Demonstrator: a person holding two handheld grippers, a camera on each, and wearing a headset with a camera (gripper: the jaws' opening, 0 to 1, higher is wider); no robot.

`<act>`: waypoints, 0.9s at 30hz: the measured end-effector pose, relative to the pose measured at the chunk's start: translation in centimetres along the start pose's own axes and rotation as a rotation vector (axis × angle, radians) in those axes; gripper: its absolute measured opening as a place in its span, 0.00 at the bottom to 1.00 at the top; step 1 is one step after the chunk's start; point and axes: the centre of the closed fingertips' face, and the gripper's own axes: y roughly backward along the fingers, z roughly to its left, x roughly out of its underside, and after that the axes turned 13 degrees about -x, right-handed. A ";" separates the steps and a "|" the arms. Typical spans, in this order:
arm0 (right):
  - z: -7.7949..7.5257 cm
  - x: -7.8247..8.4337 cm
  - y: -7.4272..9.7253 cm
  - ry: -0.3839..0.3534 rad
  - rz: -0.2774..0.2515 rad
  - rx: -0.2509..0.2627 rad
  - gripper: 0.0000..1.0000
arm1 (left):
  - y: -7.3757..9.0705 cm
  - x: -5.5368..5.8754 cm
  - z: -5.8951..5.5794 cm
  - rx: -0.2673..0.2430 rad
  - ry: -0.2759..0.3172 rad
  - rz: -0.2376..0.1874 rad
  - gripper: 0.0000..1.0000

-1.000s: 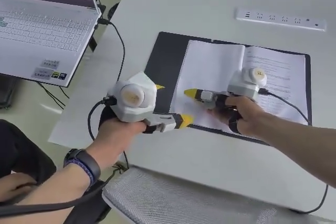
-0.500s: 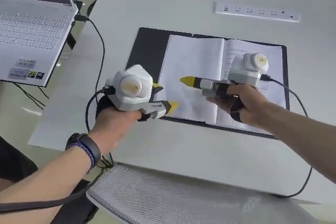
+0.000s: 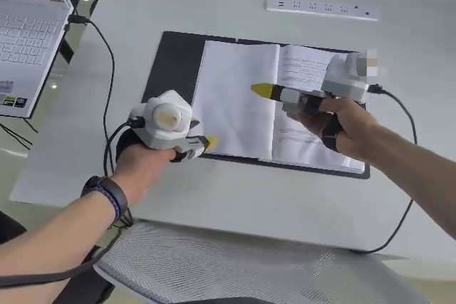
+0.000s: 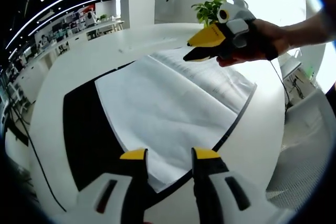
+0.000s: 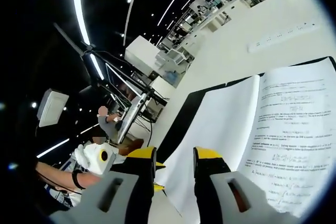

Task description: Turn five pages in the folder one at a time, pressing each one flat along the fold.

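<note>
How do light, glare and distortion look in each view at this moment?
Head view: even light, sharp, print in the folder too small to read. Left gripper view: fisheye bends the table edge, glare blows out the top right. Right gripper view: dark background, streaked ceiling lights, printed page bright yet crisp.

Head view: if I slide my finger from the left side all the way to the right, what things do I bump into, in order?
laptop → wristband → left gripper → right gripper. The open folder and the power strip are left out, since they overlap the grippers sideways.
</note>
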 end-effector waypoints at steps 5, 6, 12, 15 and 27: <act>0.1 0.6 0.8 -0.002 0.004 0.000 0.25 | -0.6 1.1 0.1 -0.022 -0.002 0.026 0.33; 0.1 0.7 0.9 -0.002 0.005 0.000 0.25 | -0.6 1.2 0.1 -0.021 -0.002 0.027 0.34; -0.4 1.6 1.5 -0.007 0.024 0.004 0.21 | -0.6 1.7 -0.3 -0.043 -0.045 0.018 0.35; -0.9 2.0 1.7 0.000 0.051 0.010 0.21 | -0.5 1.7 -0.2 -0.044 -0.040 0.013 0.35; -3.2 1.4 1.3 0.073 0.179 0.005 0.19 | -0.4 1.6 -0.2 -0.033 -0.022 0.010 0.36</act>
